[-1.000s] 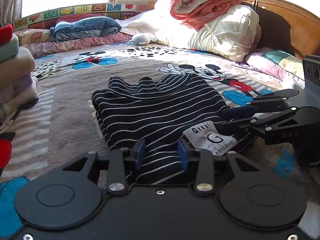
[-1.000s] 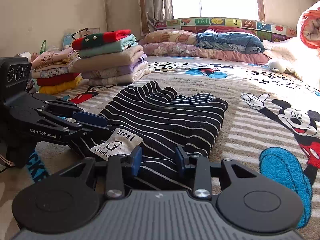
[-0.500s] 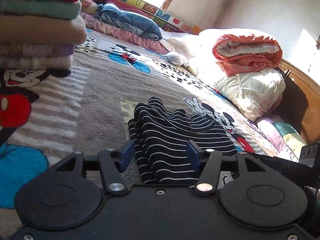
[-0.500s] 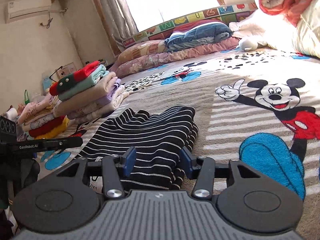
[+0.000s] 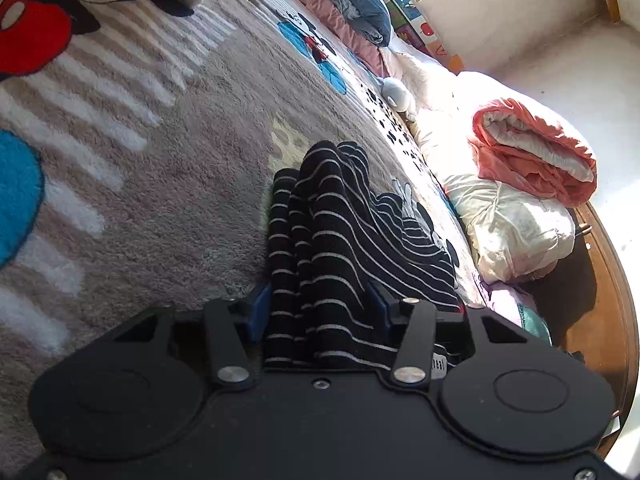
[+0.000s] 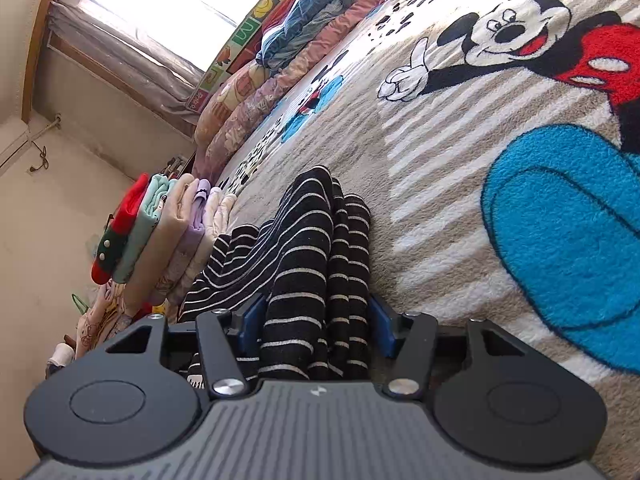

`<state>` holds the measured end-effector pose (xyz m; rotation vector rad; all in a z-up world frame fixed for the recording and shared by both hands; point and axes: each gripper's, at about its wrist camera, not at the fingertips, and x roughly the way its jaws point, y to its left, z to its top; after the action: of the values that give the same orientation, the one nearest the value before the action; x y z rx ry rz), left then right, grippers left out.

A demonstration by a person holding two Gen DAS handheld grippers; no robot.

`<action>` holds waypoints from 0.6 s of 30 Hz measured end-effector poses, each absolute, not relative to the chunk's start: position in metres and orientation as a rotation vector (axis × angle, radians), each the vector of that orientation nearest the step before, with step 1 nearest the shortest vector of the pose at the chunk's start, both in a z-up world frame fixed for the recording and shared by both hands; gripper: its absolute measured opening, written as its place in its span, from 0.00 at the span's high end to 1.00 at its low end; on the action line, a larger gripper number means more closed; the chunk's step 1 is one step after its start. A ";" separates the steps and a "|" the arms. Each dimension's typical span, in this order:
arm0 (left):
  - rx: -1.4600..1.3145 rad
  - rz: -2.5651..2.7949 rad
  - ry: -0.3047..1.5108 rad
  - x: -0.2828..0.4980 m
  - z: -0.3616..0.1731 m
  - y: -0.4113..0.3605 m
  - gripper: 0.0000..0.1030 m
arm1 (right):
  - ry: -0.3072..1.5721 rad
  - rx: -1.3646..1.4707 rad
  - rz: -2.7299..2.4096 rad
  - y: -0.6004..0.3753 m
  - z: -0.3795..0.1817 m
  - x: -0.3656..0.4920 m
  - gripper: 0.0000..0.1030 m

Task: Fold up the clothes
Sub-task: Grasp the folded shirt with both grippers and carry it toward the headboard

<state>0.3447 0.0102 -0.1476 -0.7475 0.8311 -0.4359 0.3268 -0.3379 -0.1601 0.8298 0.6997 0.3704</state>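
Note:
A folded black garment with thin white stripes (image 5: 340, 220) lies on the Mickey Mouse fleece blanket (image 5: 160, 180). My left gripper (image 5: 318, 304) is rolled onto its side at one edge of the folded bundle. Its jaws are closing, and the blue pads (image 5: 258, 312) press on the stacked layers between them. In the right wrist view the same striped garment (image 6: 304, 240) runs up from my right gripper (image 6: 316, 320), which is also rolled over. Its blue pads (image 6: 380, 324) hold the thick folded edge. Neither gripper shows in the other's view.
A stack of folded clothes (image 6: 160, 232) stands on the bed just left of the garment. Pillows and a blue quilt (image 6: 312, 20) line the window side. A rolled orange quilt (image 5: 532, 152) on white bedding (image 5: 512, 232) sits by the wooden headboard (image 5: 600, 280).
Both grippers have rolled strongly sideways and moved in on the garment. Its folded edges now sit between their jaws. The white label and the opposite gripper have left each view.

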 end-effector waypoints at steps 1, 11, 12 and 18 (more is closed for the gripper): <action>-0.758 -0.437 0.833 0.344 -0.149 0.010 0.66 | 0.701 0.833 0.374 -0.337 -0.161 0.328 0.53; -0.908 -0.532 0.769 0.337 -0.141 0.017 0.76 | 0.648 0.974 0.438 -0.347 -0.166 0.324 0.70; -0.907 -0.544 0.761 0.336 -0.138 0.016 0.76 | 0.631 0.995 0.445 -0.349 -0.165 0.322 0.71; -0.850 -0.640 0.720 0.336 -0.115 -0.013 0.76 | 0.509 1.045 0.479 -0.369 -0.147 0.305 0.71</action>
<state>0.3365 -0.0133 -0.1149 -0.8500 0.7205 -0.6398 0.3050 -0.3687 -0.1473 1.0453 0.5086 0.4792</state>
